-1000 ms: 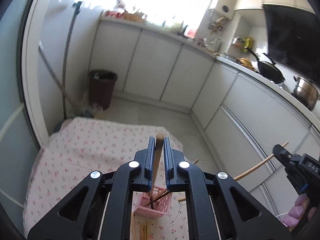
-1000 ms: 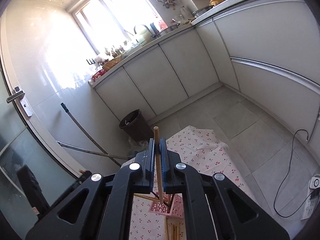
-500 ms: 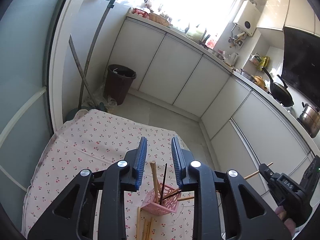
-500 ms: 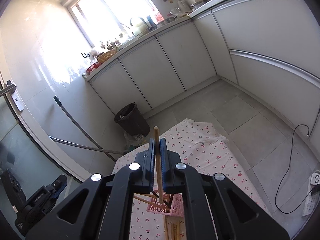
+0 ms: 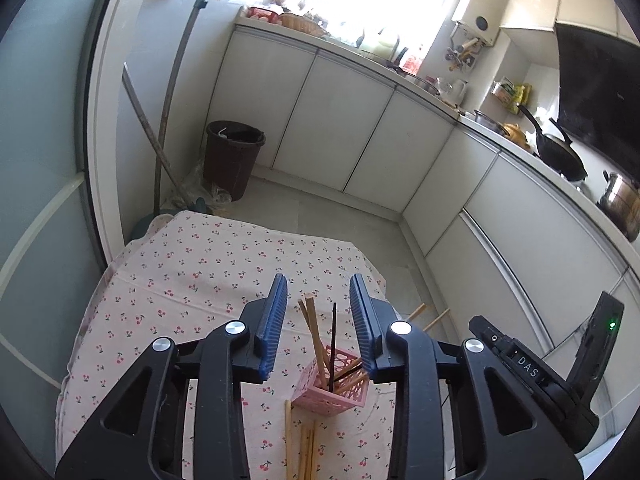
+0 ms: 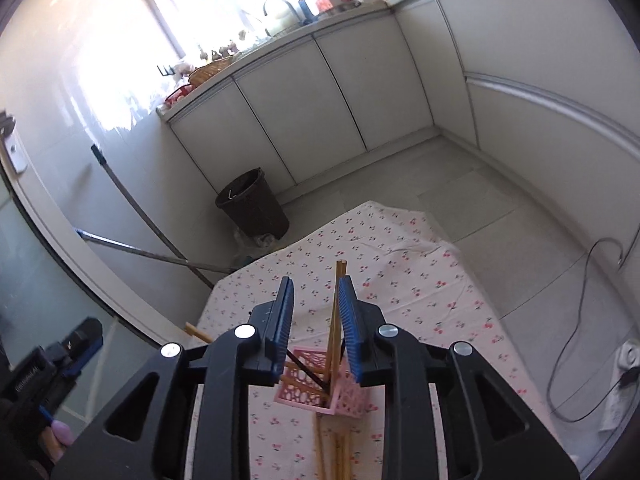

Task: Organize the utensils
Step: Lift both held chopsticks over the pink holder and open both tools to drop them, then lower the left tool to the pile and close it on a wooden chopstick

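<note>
A home kitchen. White cabinets (image 5: 352, 128) run under a counter (image 5: 516, 148) with a wok (image 5: 558, 152), a pot (image 5: 620, 200) and a kettle (image 6: 278, 12) by a sunny window (image 6: 224, 0). A bin (image 5: 234, 156) stands on the tiled floor (image 6: 460, 184).

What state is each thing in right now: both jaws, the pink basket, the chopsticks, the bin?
Left gripper: jaws opening, nothing pressed.
Right gripper: jaws opening, wooden chopstick between them, leaning near one pad.
Pink basket: upright on cloth, holding chopsticks.
Black chopstick: standing in basket.
Loose chopsticks: lying flat before basket.
Bin: open, no lid.
</note>
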Motion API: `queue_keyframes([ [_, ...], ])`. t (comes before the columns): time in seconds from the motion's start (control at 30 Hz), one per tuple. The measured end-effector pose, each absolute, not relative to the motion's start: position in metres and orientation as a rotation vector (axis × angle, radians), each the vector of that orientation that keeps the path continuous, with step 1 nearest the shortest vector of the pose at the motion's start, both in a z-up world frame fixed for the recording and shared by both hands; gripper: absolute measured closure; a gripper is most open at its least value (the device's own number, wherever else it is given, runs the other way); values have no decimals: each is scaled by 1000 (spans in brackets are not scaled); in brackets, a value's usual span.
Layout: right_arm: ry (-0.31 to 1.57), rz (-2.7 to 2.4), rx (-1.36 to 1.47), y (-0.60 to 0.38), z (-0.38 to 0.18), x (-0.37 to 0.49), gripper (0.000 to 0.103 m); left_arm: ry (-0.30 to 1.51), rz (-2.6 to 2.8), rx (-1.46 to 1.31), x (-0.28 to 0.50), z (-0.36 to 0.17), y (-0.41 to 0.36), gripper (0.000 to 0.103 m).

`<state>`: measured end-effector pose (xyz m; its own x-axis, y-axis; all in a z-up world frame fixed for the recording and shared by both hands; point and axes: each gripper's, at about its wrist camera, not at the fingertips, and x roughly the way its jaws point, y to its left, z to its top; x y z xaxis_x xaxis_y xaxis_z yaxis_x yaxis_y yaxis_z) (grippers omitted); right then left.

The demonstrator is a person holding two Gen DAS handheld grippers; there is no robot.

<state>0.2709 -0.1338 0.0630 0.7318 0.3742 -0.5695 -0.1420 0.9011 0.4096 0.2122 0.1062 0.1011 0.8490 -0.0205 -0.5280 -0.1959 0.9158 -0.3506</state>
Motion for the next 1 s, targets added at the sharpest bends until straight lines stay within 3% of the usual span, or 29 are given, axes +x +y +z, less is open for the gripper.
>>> queue_keyframes([
  [0.27, 710, 285, 242, -128, 61, 250, 67, 622, 83, -317, 211, 83, 80, 58],
  [0.33, 727, 281, 232, -130, 55, 247, 55, 630, 83, -307, 209, 78, 77, 48],
  [0.43, 742, 264, 219, -133, 47, 243, 44, 638, 91, -299, 205, 71, 73, 36],
  [0.53, 751, 248, 201, -134, 40, 238, 34, 659, 98, -297, 201, 62, 70, 31],
  [0.77, 781, 205, 180, -141, 26, 225, 28, 712, 126, -292, 194, 41, 66, 23],
  [0.87, 808, 189, 179, -145, 17, 221, 26, 731, 143, -299, 191, 34, 68, 15],
  [1.0, 842, 160, 178, -153, 2, 215, 12, 784, 148, -301, 189, 20, 69, 7],
])
